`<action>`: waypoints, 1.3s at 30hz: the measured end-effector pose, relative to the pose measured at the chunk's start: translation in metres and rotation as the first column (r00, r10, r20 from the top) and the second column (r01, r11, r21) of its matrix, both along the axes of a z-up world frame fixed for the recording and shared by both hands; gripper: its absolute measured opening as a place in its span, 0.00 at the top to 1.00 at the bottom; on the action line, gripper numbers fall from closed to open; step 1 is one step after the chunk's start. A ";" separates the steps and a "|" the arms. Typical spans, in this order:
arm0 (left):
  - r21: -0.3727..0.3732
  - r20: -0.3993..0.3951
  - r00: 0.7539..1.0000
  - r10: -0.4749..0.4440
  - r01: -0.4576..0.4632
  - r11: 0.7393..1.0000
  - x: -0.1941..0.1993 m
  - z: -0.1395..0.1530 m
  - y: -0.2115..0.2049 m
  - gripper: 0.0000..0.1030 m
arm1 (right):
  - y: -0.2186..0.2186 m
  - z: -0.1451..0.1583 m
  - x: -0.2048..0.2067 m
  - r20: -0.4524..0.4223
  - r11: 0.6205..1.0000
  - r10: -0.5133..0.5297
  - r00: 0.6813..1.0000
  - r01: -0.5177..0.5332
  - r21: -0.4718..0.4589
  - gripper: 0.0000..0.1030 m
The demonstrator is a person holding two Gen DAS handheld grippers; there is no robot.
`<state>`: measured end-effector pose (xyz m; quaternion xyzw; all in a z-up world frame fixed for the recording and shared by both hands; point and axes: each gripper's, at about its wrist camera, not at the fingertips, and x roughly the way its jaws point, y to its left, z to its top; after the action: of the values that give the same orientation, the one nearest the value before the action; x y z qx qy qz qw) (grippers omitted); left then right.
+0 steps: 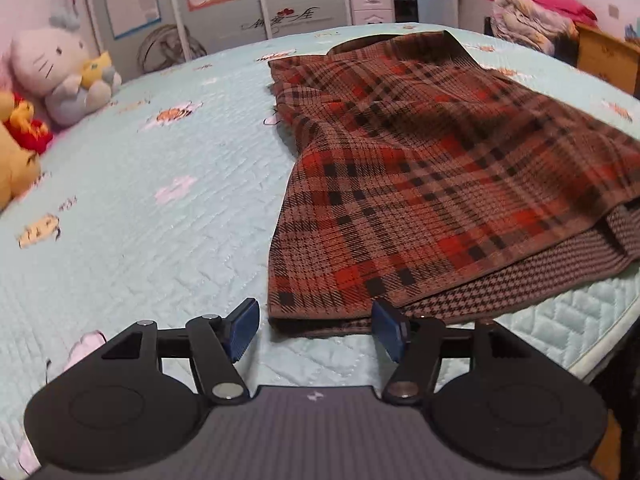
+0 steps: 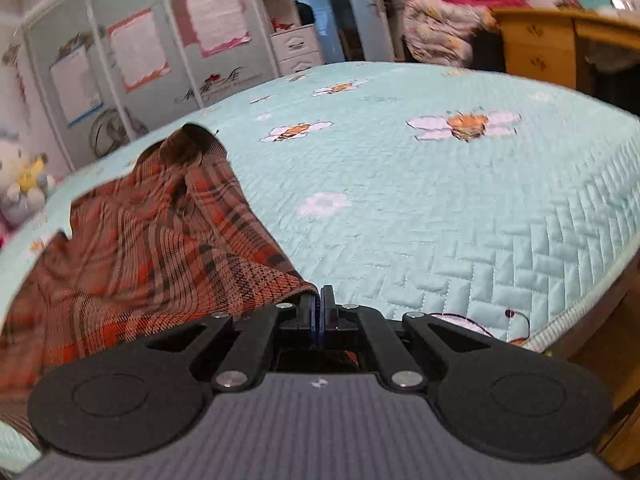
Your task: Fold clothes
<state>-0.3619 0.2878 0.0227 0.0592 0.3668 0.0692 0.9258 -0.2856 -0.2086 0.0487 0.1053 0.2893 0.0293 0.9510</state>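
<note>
A brown, red and black plaid garment (image 1: 420, 168) lies spread on the pale blue quilted bed (image 1: 140, 220), its houndstooth underside showing along the near right edge. My left gripper (image 1: 316, 330) is open, its blue pads straddling the garment's near left corner just above the quilt. In the right wrist view the same plaid garment (image 2: 152, 248) is lifted and draped to the left. My right gripper (image 2: 319, 312) is shut on the garment's edge, which rises to the pinched pads.
Plush toys (image 1: 60, 76) sit at the bed's far left. A wardrobe with pink posters (image 1: 208, 0) stands behind the bed. A heap of bedding (image 2: 444, 32) and a wooden desk (image 2: 540, 48) stand at the far right. The bed's edge (image 2: 592, 292) runs close on the right.
</note>
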 end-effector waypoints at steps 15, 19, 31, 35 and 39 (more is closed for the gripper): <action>0.375 -0.050 0.977 -0.206 0.209 0.903 -0.012 -0.004 -0.041 0.33 | 0.003 -0.008 0.003 -0.029 0.999 0.011 1.000 -0.013 -0.046 0.99; 0.521 -0.100 0.953 -0.286 0.296 0.801 -0.006 -0.011 -0.061 0.32 | 0.005 -0.006 0.002 -0.027 0.998 0.017 0.999 -0.018 -0.057 0.99; 0.628 -0.155 0.956 -0.249 0.290 0.722 0.005 -0.022 -0.048 0.31 | 0.012 -0.003 0.001 -0.008 0.989 0.050 0.999 -0.051 -0.139 0.95; 0.493 -0.190 0.960 -0.205 0.274 0.826 0.019 -0.014 -0.031 0.98 | 0.035 0.001 -0.002 0.042 0.927 0.135 0.990 -0.112 -0.357 0.99; 0.487 -0.116 0.974 -0.194 0.226 0.844 0.014 0.010 -0.029 0.98 | 0.033 0.014 0.002 0.077 0.928 0.142 0.987 -0.105 -0.357 1.00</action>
<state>-0.3475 0.2591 0.0324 0.3371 0.3565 0.0576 0.8694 -0.2839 -0.1757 0.0629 -0.0863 0.2472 0.0423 0.9642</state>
